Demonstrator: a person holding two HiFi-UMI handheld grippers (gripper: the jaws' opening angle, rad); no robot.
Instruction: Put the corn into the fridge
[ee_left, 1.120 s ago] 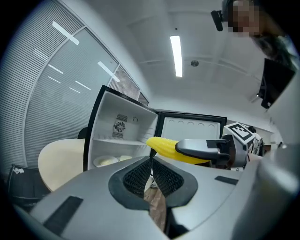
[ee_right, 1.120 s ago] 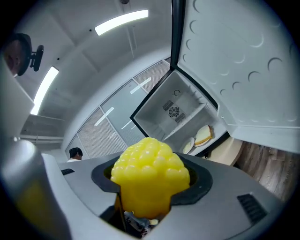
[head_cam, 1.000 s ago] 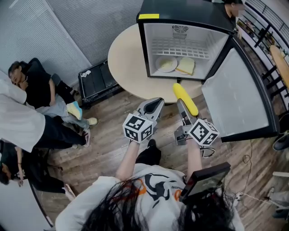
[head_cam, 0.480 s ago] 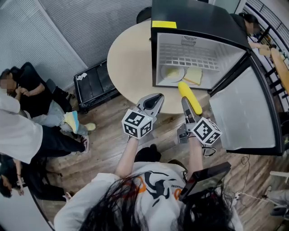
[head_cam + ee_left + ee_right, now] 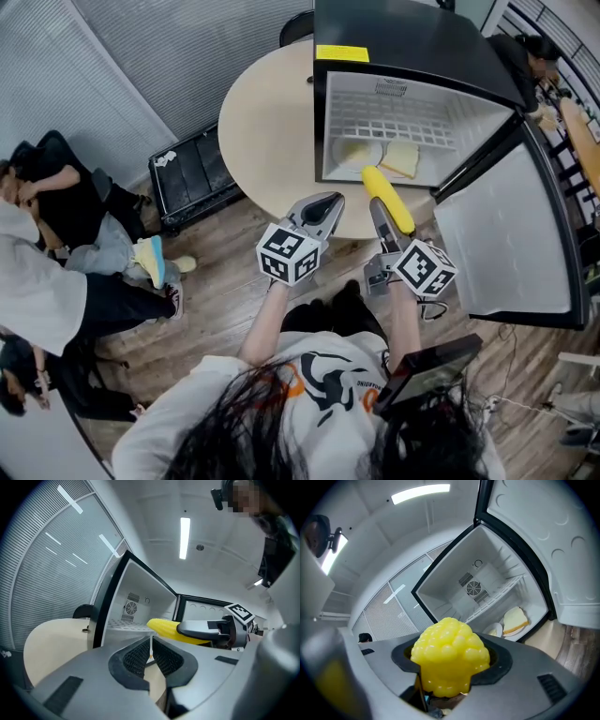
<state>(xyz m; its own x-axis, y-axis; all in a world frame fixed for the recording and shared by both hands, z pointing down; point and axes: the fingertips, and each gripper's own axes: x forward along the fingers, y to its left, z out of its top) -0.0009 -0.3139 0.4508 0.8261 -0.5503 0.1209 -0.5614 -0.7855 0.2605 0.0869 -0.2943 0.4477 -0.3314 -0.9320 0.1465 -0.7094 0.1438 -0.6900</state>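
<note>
A yellow corn cob (image 5: 388, 199) sticks forward out of my right gripper (image 5: 382, 223), which is shut on it; the cob's tip (image 5: 450, 656) fills the right gripper view and points at the open fridge. The small black fridge (image 5: 412, 42) stands on a round table, its door (image 5: 511, 234) swung open to the right. The corn's tip is at the fridge's front edge. My left gripper (image 5: 319, 214) hovers beside it to the left, its jaws nearly together with nothing between them (image 5: 151, 656). The corn (image 5: 164, 627) also shows in the left gripper view.
Inside the fridge a plate (image 5: 353, 152) and a slice of bread (image 5: 403, 157) lie on the floor under a white wire shelf (image 5: 408, 124). The round beige table (image 5: 267, 131) holds the fridge. People sit on the floor at left (image 5: 56, 187). A black crate (image 5: 187, 173) stands beside the table.
My right gripper has carried the corn slightly forward toward the fridge opening. Over the last second the view has shifted and the fridge now sits closer to both grippers.
</note>
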